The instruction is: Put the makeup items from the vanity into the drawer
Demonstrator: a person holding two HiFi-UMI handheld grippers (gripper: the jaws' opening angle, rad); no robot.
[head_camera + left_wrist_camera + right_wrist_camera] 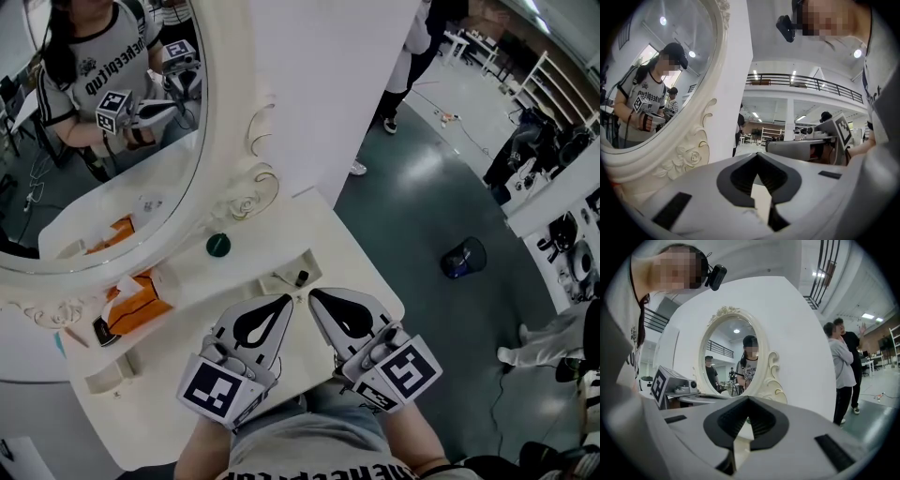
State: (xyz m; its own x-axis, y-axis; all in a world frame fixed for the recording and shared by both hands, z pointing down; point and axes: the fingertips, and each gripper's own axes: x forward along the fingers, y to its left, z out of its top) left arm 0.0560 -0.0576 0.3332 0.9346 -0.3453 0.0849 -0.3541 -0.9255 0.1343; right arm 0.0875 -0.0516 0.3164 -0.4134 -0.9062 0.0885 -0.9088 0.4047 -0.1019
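1. We are finding a small dark bottle (301, 277) standing on the white vanity (354, 255) by its low raised ledge. It is just ahead of both gripper tips and roughly between them, touching neither.
2. We are seeing a round green-topped item (217, 245) sitting farther back and to the left, near the carved foot of the mirror (223, 122).
3. At the vanity's left end an orange packet (141, 305) is lying with a dark flat item (103, 331) just beside it. That item is too small for us to tell what it is.
4. We are holding the left gripper (285, 299) over the vanity's front edge. In the left gripper view (757, 155) its jaws are meeting at the tips, and the diamond-shaped hollow between the dark pads is holding nothing.
5. We are holding the right gripper (315, 294) beside it, angled inward. In the right gripper view (748, 398) its jaws are likewise pressing together at the tips, and nothing is sitting in the hollow.
6. The two grippers' tips are pointing toward each other, near but apart.
7. The mirror is reflecting us holding both grippers.
8. Beyond the vanity, two people (841, 371) are standing on the grey floor.
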